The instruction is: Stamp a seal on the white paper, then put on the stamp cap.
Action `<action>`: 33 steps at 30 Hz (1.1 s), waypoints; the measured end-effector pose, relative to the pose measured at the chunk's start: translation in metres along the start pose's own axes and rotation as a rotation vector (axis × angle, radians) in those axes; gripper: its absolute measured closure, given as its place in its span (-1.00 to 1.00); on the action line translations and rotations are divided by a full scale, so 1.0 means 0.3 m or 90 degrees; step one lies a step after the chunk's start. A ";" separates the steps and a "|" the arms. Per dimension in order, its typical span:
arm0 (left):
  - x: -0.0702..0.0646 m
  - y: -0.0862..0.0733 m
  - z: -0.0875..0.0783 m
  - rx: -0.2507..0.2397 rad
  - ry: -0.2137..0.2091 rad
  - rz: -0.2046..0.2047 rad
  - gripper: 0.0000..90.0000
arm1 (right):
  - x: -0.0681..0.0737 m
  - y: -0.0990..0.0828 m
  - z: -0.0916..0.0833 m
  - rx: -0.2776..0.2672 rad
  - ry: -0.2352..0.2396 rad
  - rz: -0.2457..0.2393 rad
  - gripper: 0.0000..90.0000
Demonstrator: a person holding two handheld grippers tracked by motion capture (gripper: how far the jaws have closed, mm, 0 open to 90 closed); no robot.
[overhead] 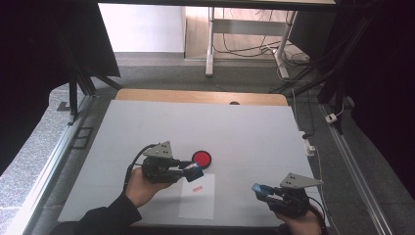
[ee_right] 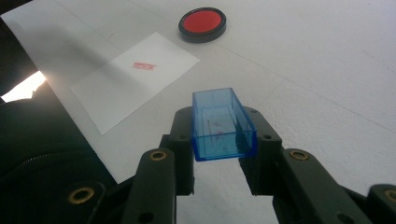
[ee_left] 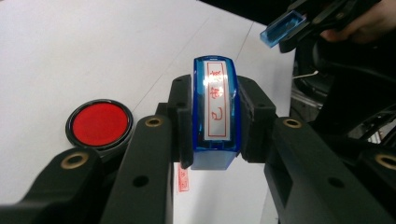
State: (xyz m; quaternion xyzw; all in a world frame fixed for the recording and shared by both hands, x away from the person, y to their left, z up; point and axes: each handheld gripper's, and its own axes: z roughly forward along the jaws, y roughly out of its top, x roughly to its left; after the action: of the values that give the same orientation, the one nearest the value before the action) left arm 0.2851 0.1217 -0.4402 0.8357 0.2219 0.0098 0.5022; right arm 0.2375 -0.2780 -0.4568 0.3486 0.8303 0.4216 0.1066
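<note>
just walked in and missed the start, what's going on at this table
A person is working with a rubber stamp, a gripper in each hand. The left gripper is shut on the blue stamp, held above the table near the red ink pad. The right gripper is shut on the stamp's clear blue cap, off to the side. A sheet of paper on the white table already carries one red print, so a stamping appears done.

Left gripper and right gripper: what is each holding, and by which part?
Left gripper clamps the blue plastic stamp by its two long sides. Right gripper clamps the clear blue rectangular cap by its side walls.
</note>
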 end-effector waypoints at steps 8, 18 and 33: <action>-0.002 0.006 -0.015 -0.007 -0.008 0.002 0.56 | -0.001 -0.001 0.000 -0.001 0.003 0.002 0.52; 0.000 0.013 -0.019 0.001 -0.014 -0.008 0.56 | 0.010 0.013 -0.005 -0.021 0.011 -0.002 0.52; 0.002 0.018 -0.025 -0.006 -0.019 -0.002 0.56 | 0.032 0.056 0.007 -0.038 0.053 -0.020 0.52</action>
State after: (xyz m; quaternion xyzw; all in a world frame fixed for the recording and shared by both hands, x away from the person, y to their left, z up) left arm 0.2858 0.1259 -0.4320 0.8333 0.2154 -0.0024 0.5091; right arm 0.2396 -0.2634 -0.4441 0.3144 0.8264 0.4586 0.0890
